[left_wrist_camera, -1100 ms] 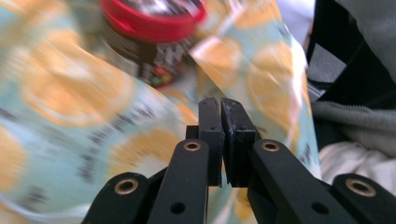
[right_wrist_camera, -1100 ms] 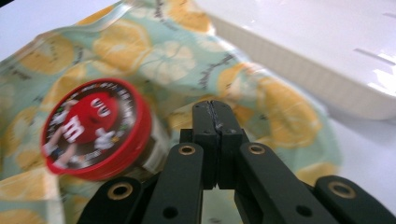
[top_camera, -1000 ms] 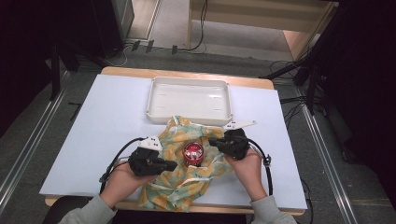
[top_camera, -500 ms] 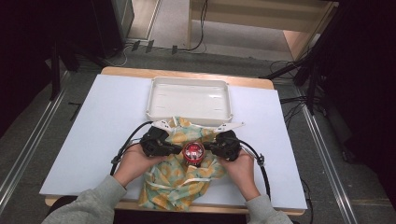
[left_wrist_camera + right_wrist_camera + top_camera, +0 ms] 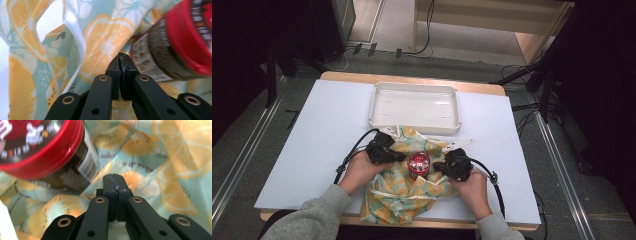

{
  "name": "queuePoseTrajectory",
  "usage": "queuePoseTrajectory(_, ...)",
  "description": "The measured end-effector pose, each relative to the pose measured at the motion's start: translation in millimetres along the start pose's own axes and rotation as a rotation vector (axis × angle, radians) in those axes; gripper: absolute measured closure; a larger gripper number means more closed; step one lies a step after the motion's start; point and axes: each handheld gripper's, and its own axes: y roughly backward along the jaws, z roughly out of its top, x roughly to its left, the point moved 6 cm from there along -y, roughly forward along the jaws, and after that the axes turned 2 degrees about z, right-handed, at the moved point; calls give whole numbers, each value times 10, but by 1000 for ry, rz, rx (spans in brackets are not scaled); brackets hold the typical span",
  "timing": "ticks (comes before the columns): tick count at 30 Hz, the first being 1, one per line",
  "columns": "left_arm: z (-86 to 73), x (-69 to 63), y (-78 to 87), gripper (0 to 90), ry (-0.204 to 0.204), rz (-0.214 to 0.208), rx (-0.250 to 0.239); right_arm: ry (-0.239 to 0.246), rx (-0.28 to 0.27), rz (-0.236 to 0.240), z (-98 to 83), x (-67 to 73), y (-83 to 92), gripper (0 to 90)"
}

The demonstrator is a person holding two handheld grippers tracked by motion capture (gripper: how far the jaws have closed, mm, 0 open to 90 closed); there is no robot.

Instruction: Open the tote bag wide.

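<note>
White board (image 5: 312, 150) covers the table, with dark floor and cables around it. Toward the far edge sits a white tray (image 5: 414, 106), shallow and rectangular. Just in front of the tray, touching its near rim, a cloth (image 5: 397, 197) printed with orange and kiwi slices lies rumpled and spreads to the near edge. On the cloth's middle stands a jar (image 5: 418, 164) with a red lid, dark label below it. The left gripper (image 5: 401, 157) lies on the cloth just left of the jar, its jaws pressed together with a thin edge of cloth seeming caught at their tips (image 5: 119, 58). The right gripper (image 5: 438, 165) sits just right of the jar, jaws likewise together over the fabric (image 5: 115, 180); whether they pinch cloth I cannot tell.
</note>
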Motion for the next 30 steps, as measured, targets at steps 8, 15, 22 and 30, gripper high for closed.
queuePoseTrajectory(8, 11, 99, -24, 885, 16, 20, -3, -1, 9, 8, -171, 29, 90, 900)
queuePoseTrajectory(15, 44, 128, -26, 884, 1, 39, 10, 2, 20, -4, -316, 27, 210, 900)
queuePoseTrajectory(22, 86, 283, 2, 886, 22, 81, 6, -17, 26, -26, -470, -49, 361, 900)
queuePoseTrajectory(30, 119, 145, 54, 868, 7, 34, -24, -24, -30, -13, -411, -19, 466, 900)
